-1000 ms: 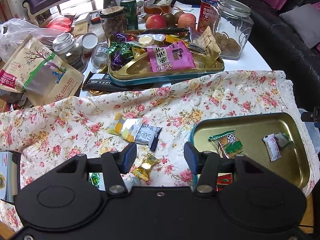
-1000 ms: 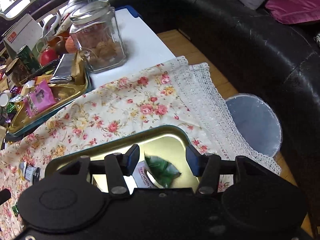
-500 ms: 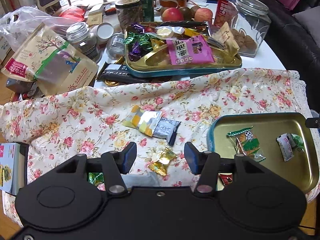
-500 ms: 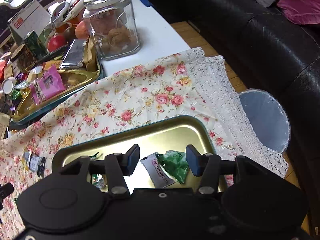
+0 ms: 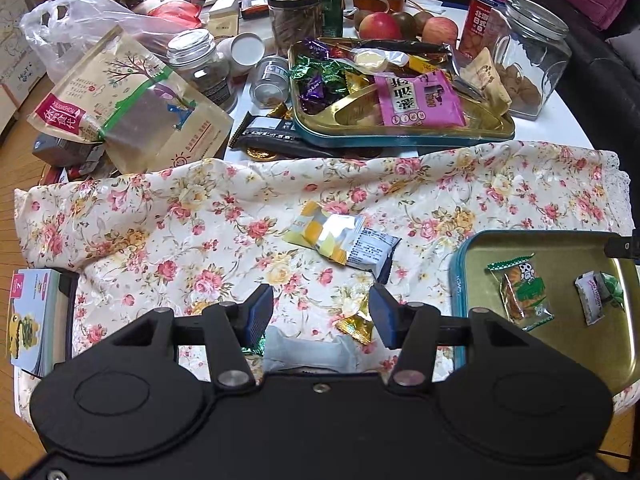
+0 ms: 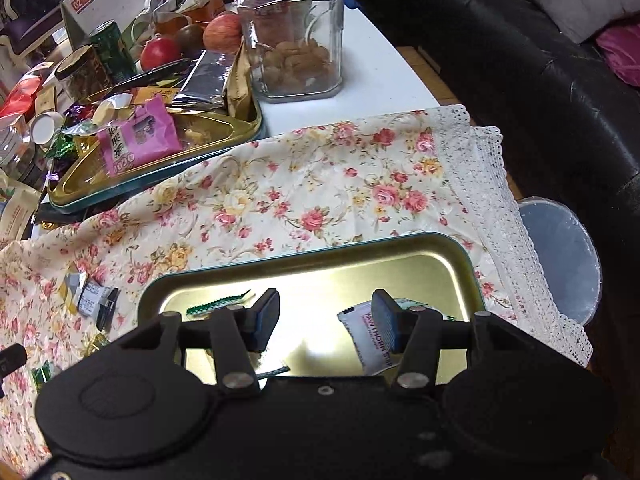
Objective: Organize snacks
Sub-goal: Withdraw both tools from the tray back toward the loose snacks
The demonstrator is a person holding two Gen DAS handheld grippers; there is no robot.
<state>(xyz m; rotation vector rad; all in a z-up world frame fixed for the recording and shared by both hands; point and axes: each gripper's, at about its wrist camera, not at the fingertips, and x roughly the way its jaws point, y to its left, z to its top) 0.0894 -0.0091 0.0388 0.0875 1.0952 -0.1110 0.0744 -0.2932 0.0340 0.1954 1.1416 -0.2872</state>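
On the flowered cloth (image 5: 168,216), a gold candy (image 5: 356,326) is seen just beside the right finger of the left tongs (image 5: 320,314), which are spread and empty. The right tongs (image 6: 326,318) are held spread over the gold tray (image 6: 448,264), where a white snack packet (image 6: 366,338) lies.

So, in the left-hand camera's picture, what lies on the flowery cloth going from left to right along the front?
Colourful booklet at the cloth's left edge → yellow-and-silver snack packet → gold-wrapped candy → gold tray, holding first the green-trimmed snack pack, then the white-and-green sachet.
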